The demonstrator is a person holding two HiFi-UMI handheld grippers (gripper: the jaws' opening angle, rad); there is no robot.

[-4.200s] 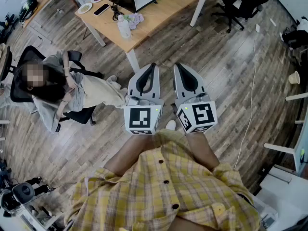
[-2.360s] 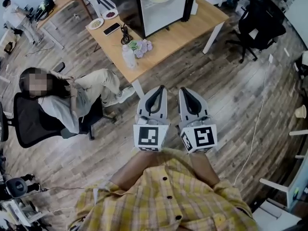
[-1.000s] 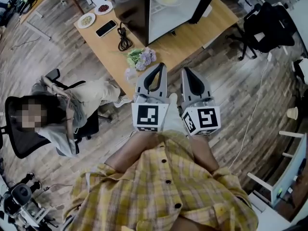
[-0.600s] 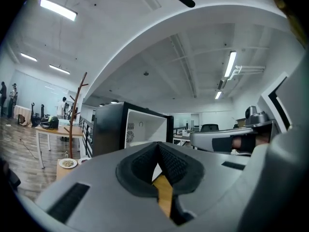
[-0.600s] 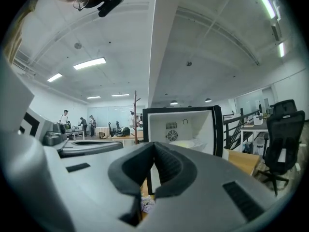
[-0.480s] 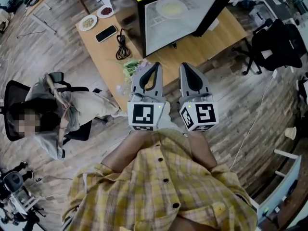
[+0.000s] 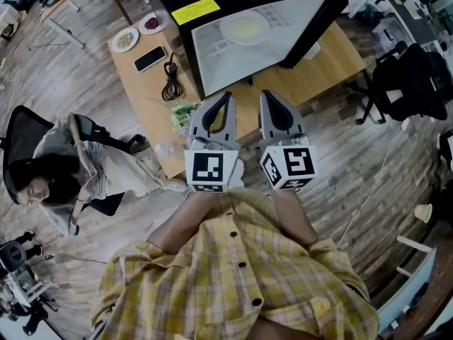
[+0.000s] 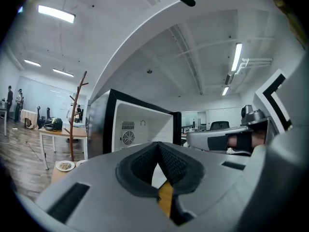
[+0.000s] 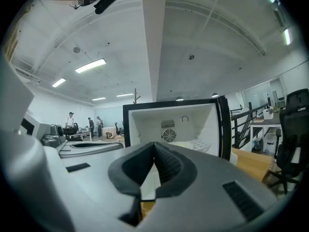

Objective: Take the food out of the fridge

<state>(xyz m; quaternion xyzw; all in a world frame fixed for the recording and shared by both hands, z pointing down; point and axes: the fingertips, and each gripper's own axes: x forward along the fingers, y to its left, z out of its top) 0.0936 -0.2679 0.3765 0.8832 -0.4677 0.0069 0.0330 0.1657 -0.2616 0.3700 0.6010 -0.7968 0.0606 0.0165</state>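
A black mini fridge (image 7: 212, 6) stands on a wooden table (image 7: 322, 59), and its white inside faces me. On its shelf lies a pale plate of food (image 7: 244, 28). My left gripper (image 7: 228, 95) and right gripper (image 7: 265, 93) are held side by side, level, short of the table's near edge and pointing at the fridge. Both are shut with nothing between the pads. The left gripper view shows the fridge (image 8: 130, 127) past the closed fingertips (image 8: 158, 145). The right gripper view looks straight into the fridge (image 9: 178, 122), to a round fan on the back wall.
Left of the fridge, the table holds two small plates (image 7: 126, 40), a phone (image 7: 150, 58), a coiled black cable (image 7: 170, 81) and a bunch of flowers (image 7: 182, 112). A person sits on a chair (image 7: 78, 168) at the left. A black office chair (image 7: 410, 76) stands at the right.
I have walked towards the table, so the fridge has grown and now fills the top of the head view. Both grippers stayed shut and side by side.
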